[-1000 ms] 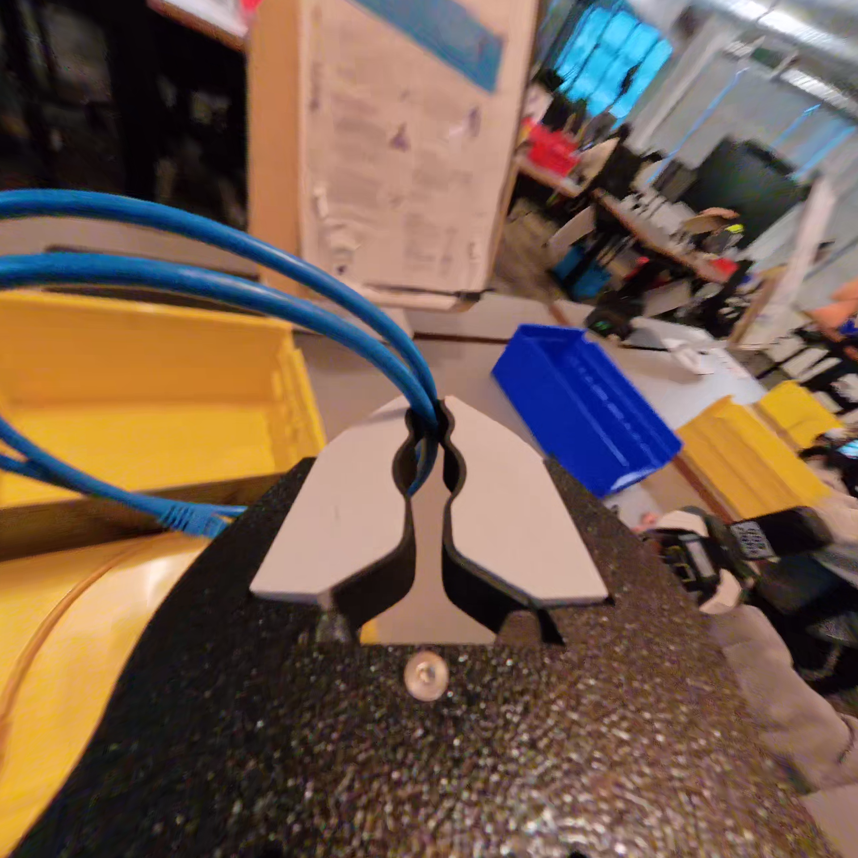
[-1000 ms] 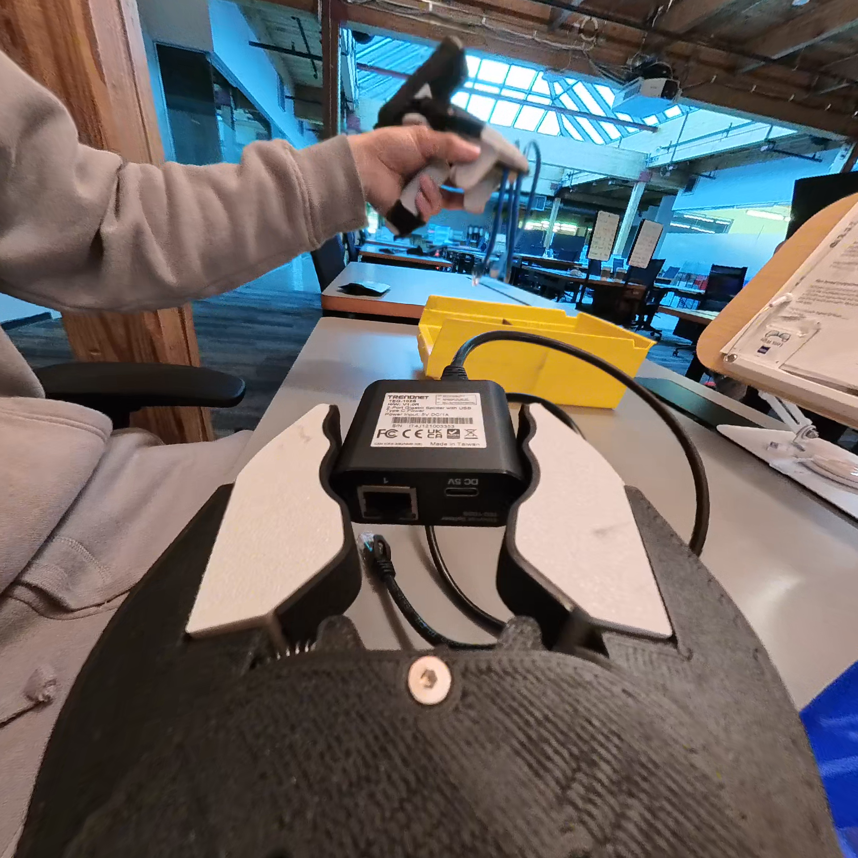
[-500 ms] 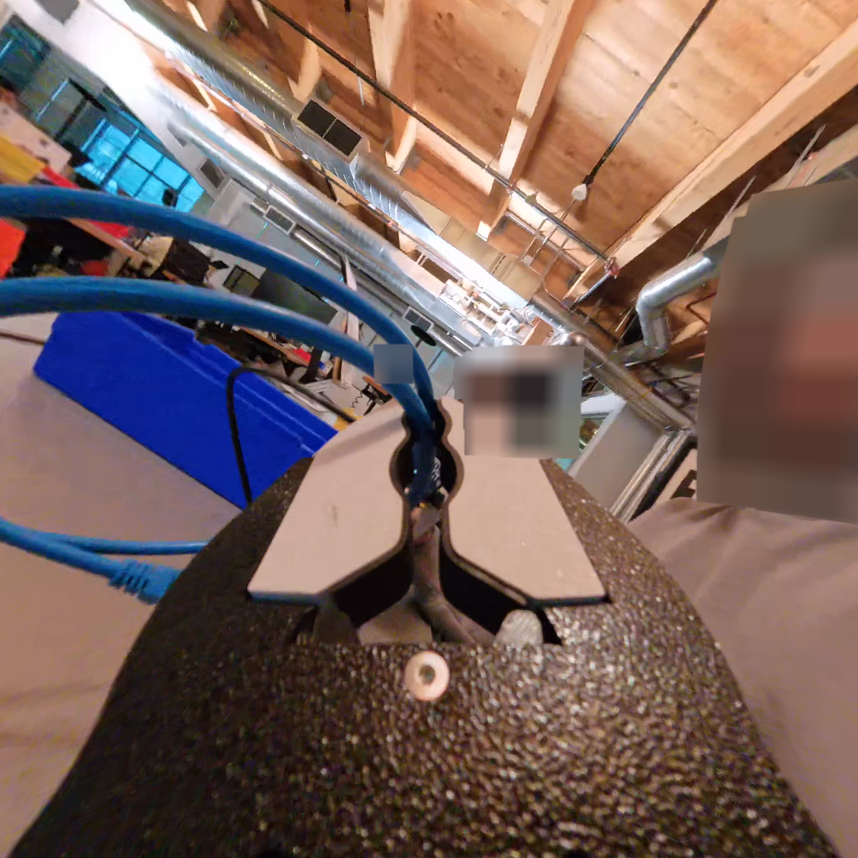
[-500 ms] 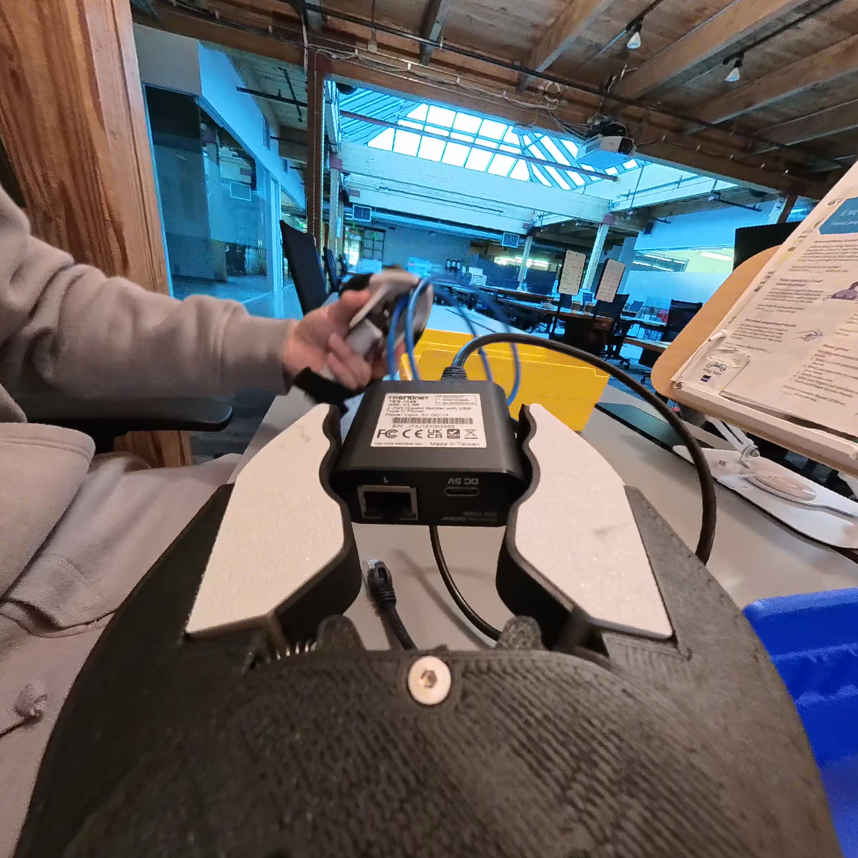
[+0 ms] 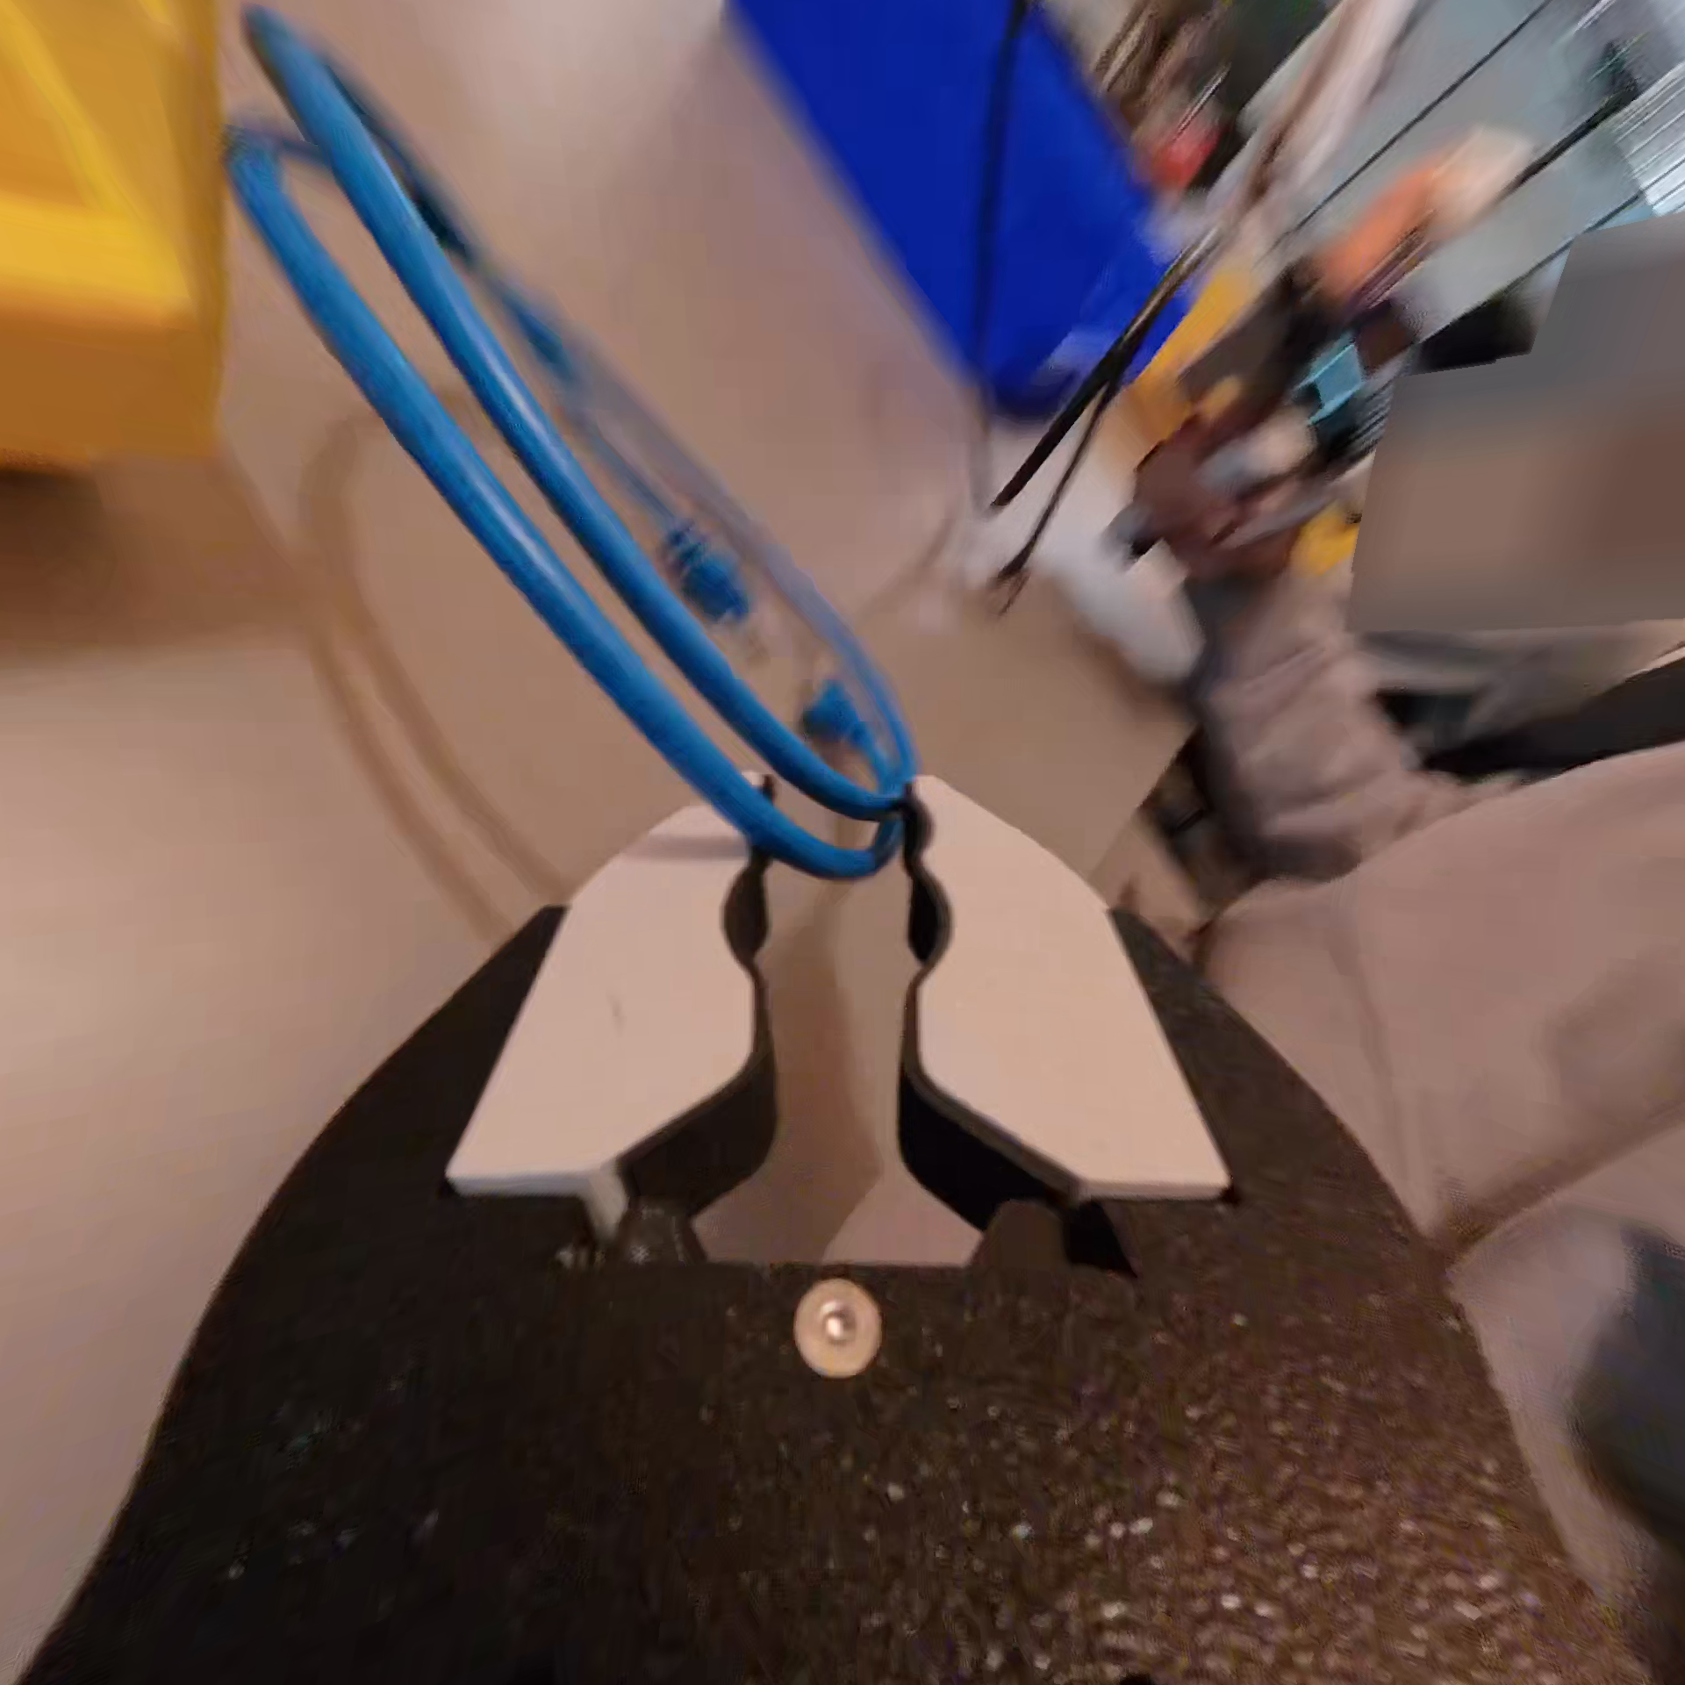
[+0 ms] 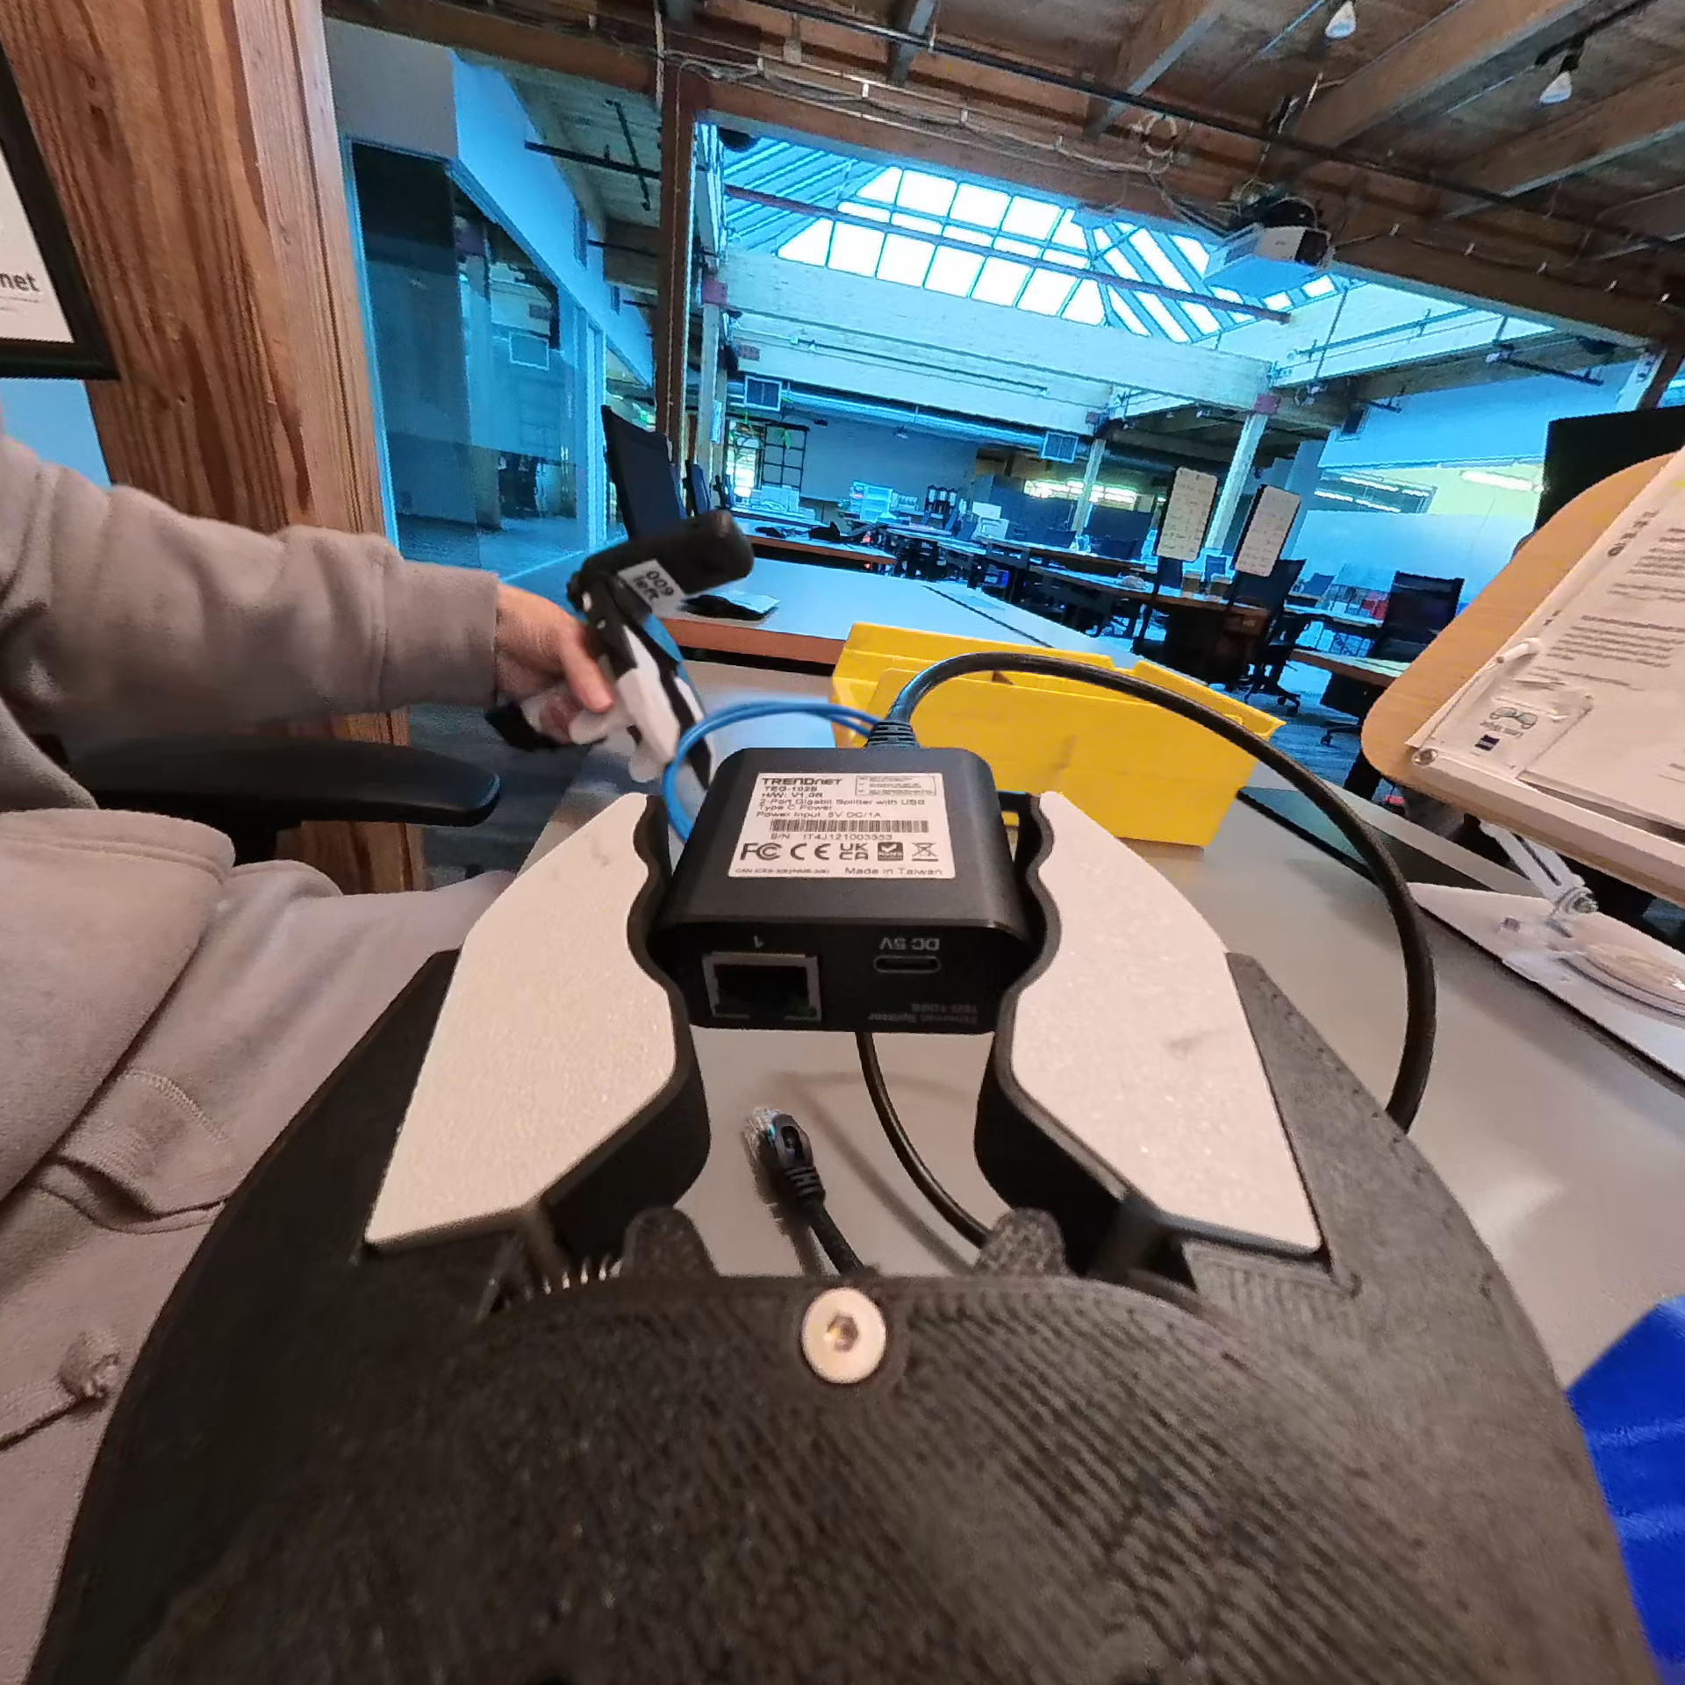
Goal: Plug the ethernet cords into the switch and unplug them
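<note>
My right gripper [image 6: 843, 807] is shut on the black switch [image 6: 839, 875], held label up just above the grey table [image 6: 1504, 1140], with an empty port facing the camera. A black ethernet cord runs out of its far side, loops right [image 6: 1368, 866], and ends in a loose plug [image 6: 784, 1153] on the table under the gripper. My left gripper [image 5: 834, 802] is open. The looped blue ethernet cord [image 5: 511, 410] lies loosely across its fingertips, its plugs [image 5: 702, 565] hanging beyond. In the right wrist view the left gripper [image 6: 647, 720] is low, just left of and behind the switch, with the blue cord [image 6: 729, 720].
A yellow bin [image 6: 1076, 757] stands behind the switch and shows at upper left in the left wrist view [image 5: 91, 228]. A blue bin [image 5: 912, 164] sits to the right [image 6: 1632, 1459]. A tilted document stand [image 6: 1550, 711] is at right. A wooden post [image 6: 228, 273] and a chair armrest [image 6: 273, 784] are at left.
My left gripper has swung down from head height to the table beside the switch, and its jaws have opened off the blue cord. My right gripper still holds the switch.
</note>
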`<state>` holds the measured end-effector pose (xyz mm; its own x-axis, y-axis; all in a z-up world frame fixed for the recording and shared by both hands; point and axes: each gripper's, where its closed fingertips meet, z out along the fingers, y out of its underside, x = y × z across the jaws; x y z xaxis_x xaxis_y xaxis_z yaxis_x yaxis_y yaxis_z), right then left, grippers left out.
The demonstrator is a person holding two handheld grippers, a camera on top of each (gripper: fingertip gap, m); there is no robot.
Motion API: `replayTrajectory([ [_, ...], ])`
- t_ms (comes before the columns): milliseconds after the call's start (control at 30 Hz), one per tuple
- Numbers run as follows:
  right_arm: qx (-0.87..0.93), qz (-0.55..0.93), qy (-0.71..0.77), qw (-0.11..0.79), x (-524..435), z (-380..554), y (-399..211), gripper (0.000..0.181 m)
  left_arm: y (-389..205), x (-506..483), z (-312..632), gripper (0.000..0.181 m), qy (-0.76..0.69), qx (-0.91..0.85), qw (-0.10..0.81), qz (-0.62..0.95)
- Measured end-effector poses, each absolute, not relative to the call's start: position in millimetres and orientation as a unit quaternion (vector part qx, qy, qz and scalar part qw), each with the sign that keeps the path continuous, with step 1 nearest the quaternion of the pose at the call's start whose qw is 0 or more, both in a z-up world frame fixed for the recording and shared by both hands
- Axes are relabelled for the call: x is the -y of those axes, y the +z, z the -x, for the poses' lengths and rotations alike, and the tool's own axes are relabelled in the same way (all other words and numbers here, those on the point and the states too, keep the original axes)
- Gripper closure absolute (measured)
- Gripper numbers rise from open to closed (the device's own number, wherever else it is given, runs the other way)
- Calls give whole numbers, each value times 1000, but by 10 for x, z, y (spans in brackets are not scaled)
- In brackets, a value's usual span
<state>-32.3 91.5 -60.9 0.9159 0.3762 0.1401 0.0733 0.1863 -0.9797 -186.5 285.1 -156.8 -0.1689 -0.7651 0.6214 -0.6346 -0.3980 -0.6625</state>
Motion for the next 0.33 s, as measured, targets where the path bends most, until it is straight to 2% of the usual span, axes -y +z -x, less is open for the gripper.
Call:
replayTrajectory([
  [33, 178, 631, 101, 748, -918, 321, -616, 107, -1678, -2868, 1983, 143, -482, -581, 44, 654],
  [167, 177, 633, 101, 747, -921, 312, -629, 108, -1798, -3024, 2380, 142, -304, -689, 39, 657],
  [333, 180, 638, 102, 742, -944, 329, -658, 108, -1445, -3086, 2215, 144, -214, -730, 156, 630],
])
